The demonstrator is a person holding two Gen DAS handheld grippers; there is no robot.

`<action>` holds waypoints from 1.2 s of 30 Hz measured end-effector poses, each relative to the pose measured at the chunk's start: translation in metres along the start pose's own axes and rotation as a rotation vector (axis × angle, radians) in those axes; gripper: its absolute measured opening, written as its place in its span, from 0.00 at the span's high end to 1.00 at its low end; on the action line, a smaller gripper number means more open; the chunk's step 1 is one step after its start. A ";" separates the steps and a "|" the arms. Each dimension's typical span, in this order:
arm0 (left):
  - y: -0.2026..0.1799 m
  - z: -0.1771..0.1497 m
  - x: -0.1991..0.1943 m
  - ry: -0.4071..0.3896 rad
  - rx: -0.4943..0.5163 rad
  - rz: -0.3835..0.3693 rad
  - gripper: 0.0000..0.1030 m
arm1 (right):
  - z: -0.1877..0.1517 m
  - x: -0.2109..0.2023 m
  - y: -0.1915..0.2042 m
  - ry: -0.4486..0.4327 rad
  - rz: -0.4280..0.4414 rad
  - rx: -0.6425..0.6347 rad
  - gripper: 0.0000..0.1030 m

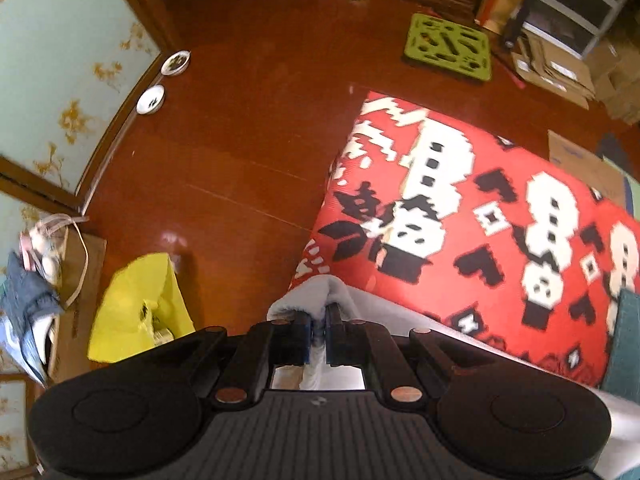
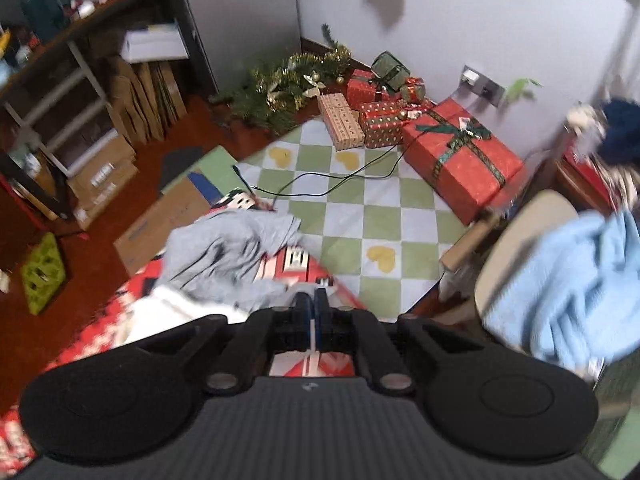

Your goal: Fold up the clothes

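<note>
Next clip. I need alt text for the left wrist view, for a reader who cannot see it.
The left gripper is shut on a bunched fold of pale grey cloth, seen from above at the edge of a red, white and black patterned rug. Around it lies a glossy reddish wooden floor with a yellow bag, a green mat and small dishes.

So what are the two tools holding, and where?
The left tool pinches a bunched fold of pale grey cloth. The right tool is shut on something thin, seemingly the grey cloth's edge, but that isn't clear.
</note>
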State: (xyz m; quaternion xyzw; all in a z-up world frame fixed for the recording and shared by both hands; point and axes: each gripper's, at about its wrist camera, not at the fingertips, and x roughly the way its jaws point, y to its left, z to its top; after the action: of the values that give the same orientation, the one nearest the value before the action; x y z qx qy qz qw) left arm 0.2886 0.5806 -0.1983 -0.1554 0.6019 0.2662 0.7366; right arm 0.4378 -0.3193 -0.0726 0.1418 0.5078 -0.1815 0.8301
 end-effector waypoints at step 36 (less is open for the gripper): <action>-0.022 -0.007 -0.016 -0.114 0.164 0.115 0.58 | 0.000 0.098 0.075 -0.068 0.143 -0.198 0.75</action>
State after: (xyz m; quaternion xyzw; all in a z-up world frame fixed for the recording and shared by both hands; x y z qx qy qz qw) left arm 0.2940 0.5557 -0.1860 -0.0443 0.5868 0.2661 0.7635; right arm 0.5125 -0.2675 -0.1558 0.0887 0.4833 -0.0755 0.8677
